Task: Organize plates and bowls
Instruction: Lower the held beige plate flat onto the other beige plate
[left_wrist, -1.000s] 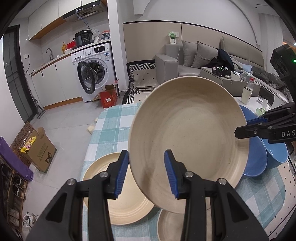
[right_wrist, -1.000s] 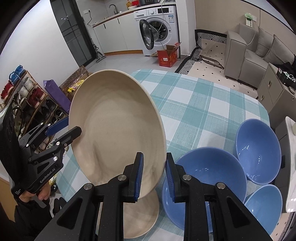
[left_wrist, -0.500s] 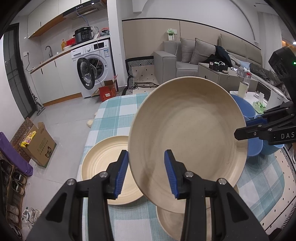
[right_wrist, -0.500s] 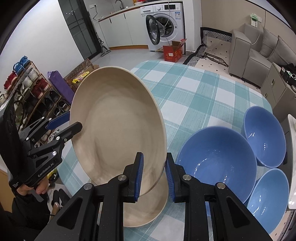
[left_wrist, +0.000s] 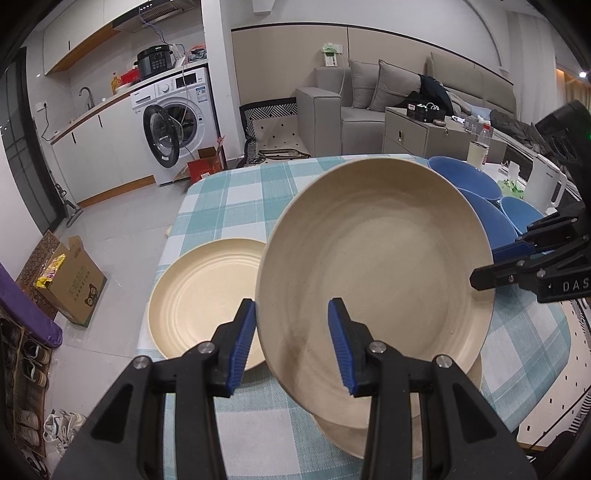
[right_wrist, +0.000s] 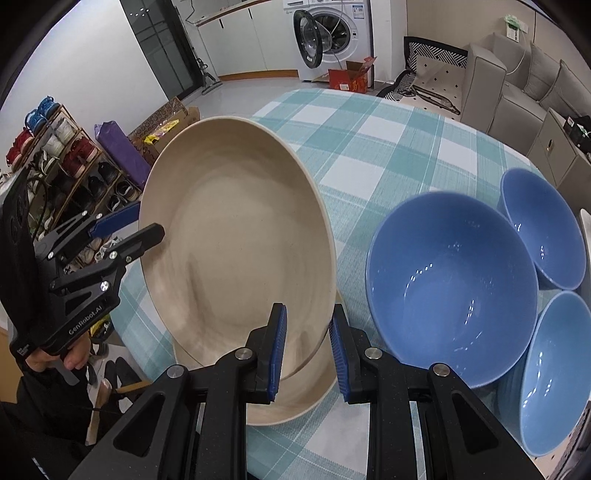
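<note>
A tilted beige plate (left_wrist: 376, 273) hangs above the checked table, held at opposite rims by both grippers. My left gripper (left_wrist: 291, 343) is shut on its near rim; it also shows in the right wrist view (right_wrist: 122, 229). My right gripper (right_wrist: 306, 347) is shut on the other rim; it also shows in the left wrist view (left_wrist: 502, 262). The plate also fills the right wrist view (right_wrist: 236, 254). A second beige plate (left_wrist: 207, 302) lies flat at the left. A third beige plate (left_wrist: 369, 435) lies under the held one. Three blue bowls (right_wrist: 450, 280) stand at the right.
The table with a teal checked cloth (right_wrist: 369, 140) ends close on the left, with floor, a cardboard box (left_wrist: 70, 280) and a shoe rack (right_wrist: 66, 155) beyond. A white kettle (left_wrist: 543, 188) stands past the bowls.
Both grippers have carried the held plate along above the table. In the left wrist view the table and the flat plate have shifted up and right.
</note>
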